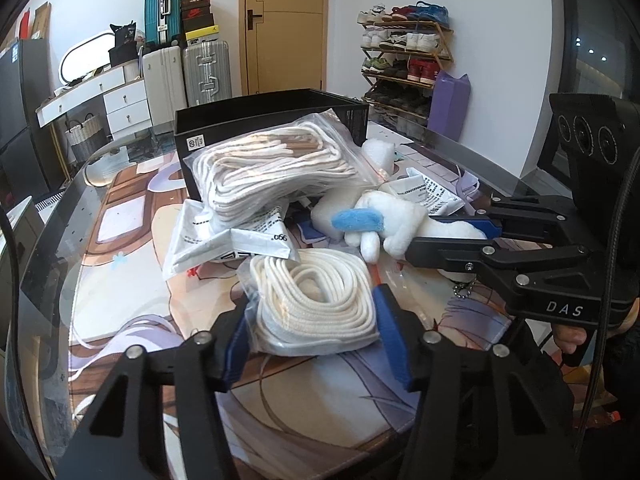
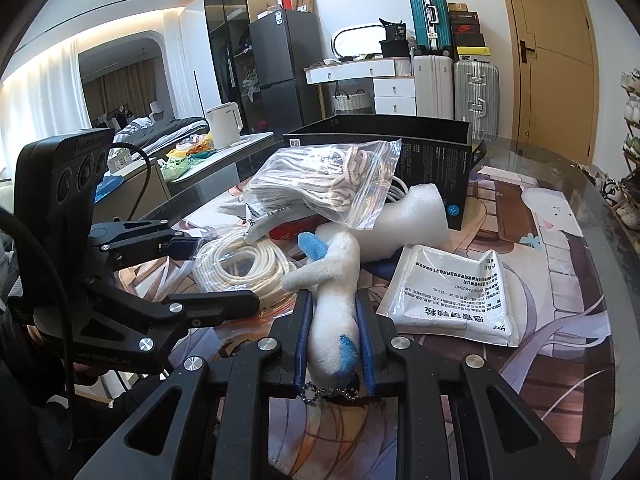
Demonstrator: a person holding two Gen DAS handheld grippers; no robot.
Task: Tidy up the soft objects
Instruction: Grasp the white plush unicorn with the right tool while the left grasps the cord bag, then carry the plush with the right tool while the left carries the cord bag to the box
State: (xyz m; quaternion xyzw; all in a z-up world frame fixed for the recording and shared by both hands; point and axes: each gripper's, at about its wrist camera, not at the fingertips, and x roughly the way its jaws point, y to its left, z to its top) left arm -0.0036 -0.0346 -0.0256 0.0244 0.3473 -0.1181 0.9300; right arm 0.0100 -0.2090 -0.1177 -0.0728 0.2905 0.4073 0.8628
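A white plush toy with blue ears (image 2: 334, 292) lies on the table mat; my right gripper (image 2: 333, 300) is shut on its body, also in the left wrist view (image 1: 452, 238) with the plush (image 1: 394, 220). My left gripper (image 1: 312, 316) is open, its fingers on either side of a clear bag of white coiled rope (image 1: 316, 300), also in the right wrist view (image 2: 240, 268). A second zip bag of white cords (image 1: 276, 168) leans on an open black box (image 1: 280, 120).
White printed packets (image 2: 452, 296) and a foam piece (image 2: 408, 220) lie by the box. The printed mat (image 1: 132, 216) covers a glass table with a rounded edge. Suitcases, a dresser, a shoe rack and a door stand behind.
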